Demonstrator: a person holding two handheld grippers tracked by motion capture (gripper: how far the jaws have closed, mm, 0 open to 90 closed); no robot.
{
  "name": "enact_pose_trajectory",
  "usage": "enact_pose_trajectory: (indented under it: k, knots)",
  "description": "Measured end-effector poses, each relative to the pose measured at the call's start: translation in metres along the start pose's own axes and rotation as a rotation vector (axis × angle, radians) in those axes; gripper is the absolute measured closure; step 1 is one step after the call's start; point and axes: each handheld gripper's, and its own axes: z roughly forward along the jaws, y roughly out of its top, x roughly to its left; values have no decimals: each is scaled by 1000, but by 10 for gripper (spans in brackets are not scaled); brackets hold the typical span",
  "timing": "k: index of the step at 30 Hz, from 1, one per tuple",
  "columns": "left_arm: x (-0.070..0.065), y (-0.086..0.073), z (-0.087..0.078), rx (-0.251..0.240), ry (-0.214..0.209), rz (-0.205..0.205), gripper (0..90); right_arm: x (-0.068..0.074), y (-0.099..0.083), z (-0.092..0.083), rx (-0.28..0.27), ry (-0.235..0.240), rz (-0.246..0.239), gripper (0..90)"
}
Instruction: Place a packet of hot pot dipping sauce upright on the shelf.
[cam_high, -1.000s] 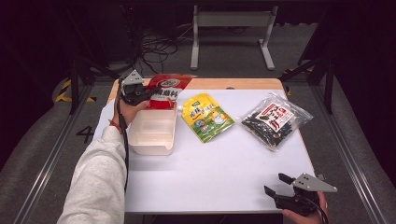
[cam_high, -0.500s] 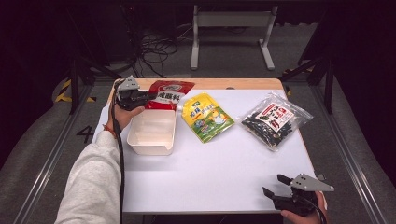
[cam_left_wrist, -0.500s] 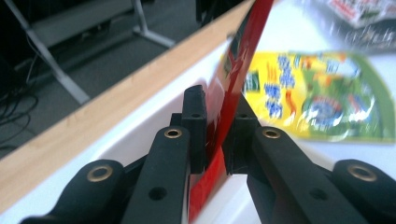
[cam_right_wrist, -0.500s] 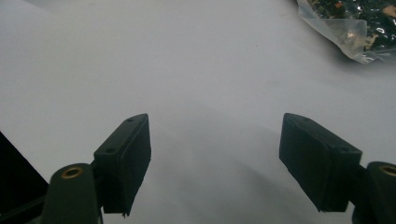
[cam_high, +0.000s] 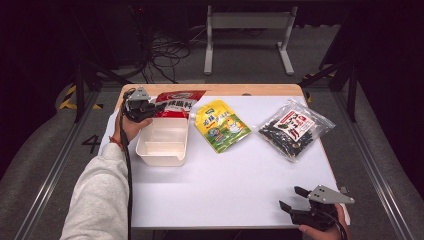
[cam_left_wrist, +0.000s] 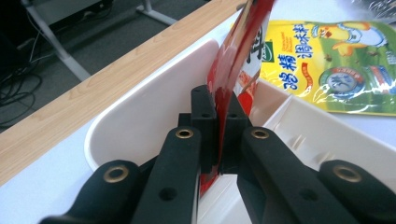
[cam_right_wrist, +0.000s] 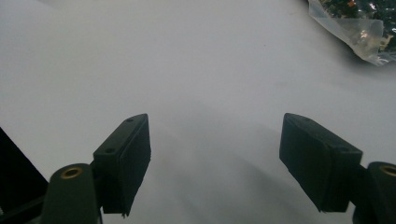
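Note:
My left gripper (cam_high: 149, 108) is at the table's far left, shut on the edge of a red snack packet (cam_high: 177, 102). Its jaws have just been closing on it. In the left gripper view the pads (cam_left_wrist: 203, 105) pinch the red packet (cam_left_wrist: 238, 51) upright over the far end of a white plastic tub (cam_left_wrist: 140, 112). The white tub (cam_high: 162, 145) stands just in front of the packet and looks bare inside. My right gripper (cam_high: 292, 198) rests near the front right edge, open, its pads (cam_right_wrist: 128, 154) wide apart over bare table.
A yellow pouch (cam_high: 221, 125) lies right of the tub, and a clear bag of dark pieces (cam_high: 295, 129) lies at the far right. The white tabletop (cam_high: 235, 180) has a wooden strip along its far edge (cam_high: 240, 90). A sleeve (cam_high: 100, 195) reaches in at the left.
My left gripper has shifted a little left and lower with the red packet, which now sits at the tub's far end. The right gripper has not moved.

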Motion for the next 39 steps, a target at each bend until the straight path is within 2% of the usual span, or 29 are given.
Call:
enact_pose_trajectory:
  k: [11,14,16,20,23,30,35,39]
  knots:
    - [4,-6,2,13,-4,-17,890,1,-1,1,9,2,-10,244]
    - [5,-8,4,34,3,-12,889,1,-1,1,11,3,-11,244]
    - [5,-8,5,32,-1,-25,888,1,-1,1,12,4,-10,244]
    - [5,-8,5,30,-1,-24,885,1,-1,2,16,4,-13,244]
    - [6,-8,5,38,24,-37,848,1,-1,2,16,6,-14,244]
    - [3,-10,0,12,32,-45,785,0,1,5,16,15,-17,244]
    - [2,-12,-14,-35,47,-72,746,0,4,9,23,24,-29,244]
    - [1,-12,-23,-60,56,-68,741,0,5,10,21,28,-32,244]
